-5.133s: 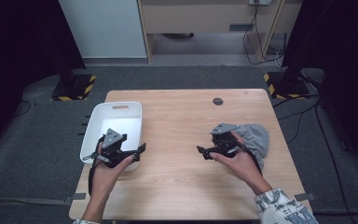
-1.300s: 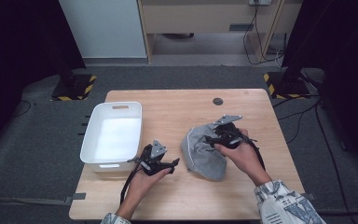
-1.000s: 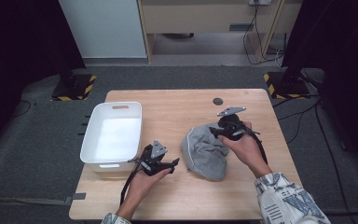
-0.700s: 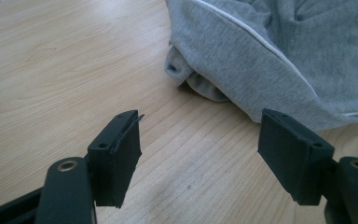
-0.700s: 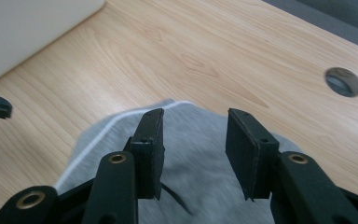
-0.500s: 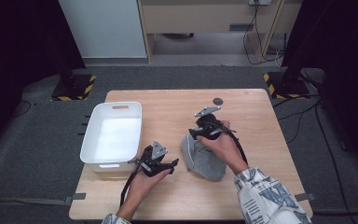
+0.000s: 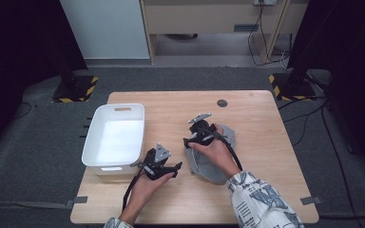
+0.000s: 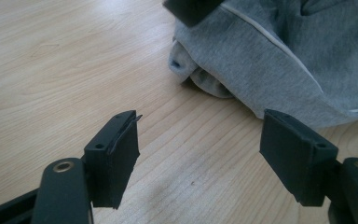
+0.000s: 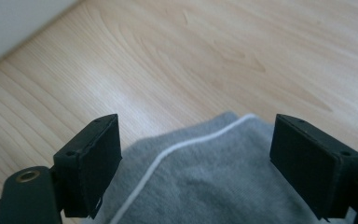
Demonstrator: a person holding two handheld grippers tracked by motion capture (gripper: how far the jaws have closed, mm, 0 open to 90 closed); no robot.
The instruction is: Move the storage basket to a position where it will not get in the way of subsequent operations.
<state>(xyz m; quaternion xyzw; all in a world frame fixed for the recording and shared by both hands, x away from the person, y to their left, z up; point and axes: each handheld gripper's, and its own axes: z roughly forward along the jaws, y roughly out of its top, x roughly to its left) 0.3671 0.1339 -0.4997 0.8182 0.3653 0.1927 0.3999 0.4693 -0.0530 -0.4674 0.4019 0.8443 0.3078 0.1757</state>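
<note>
A grey garment (image 7: 212, 159) with white piping lies folded on the wooden table (image 7: 261, 123), right of centre. My right gripper (image 7: 188, 141) hovers over its left edge. Its jaws have just been opening and now stand open. In the right gripper view the grey cloth (image 9: 205, 182) lies loose below my right gripper (image 9: 198, 135), with no pad pressing it. My left gripper (image 7: 175, 166) rests low on the table just left of the garment, open and empty. In the left gripper view my left gripper (image 8: 198, 135) faces the garment's rolled edge (image 8: 270, 60).
A white plastic bin (image 7: 95, 142) stands at the table's left side, close behind my left hand; its wall (image 9: 9, 23) also shows in the right gripper view. A small dark round disc (image 7: 222, 102) sits near the far edge. Bare wood lies to the right and in front.
My right gripper moved left and down across the garment, bringing cloth over toward its left edge, then its jaws opened and let go. The left gripper stayed put.
</note>
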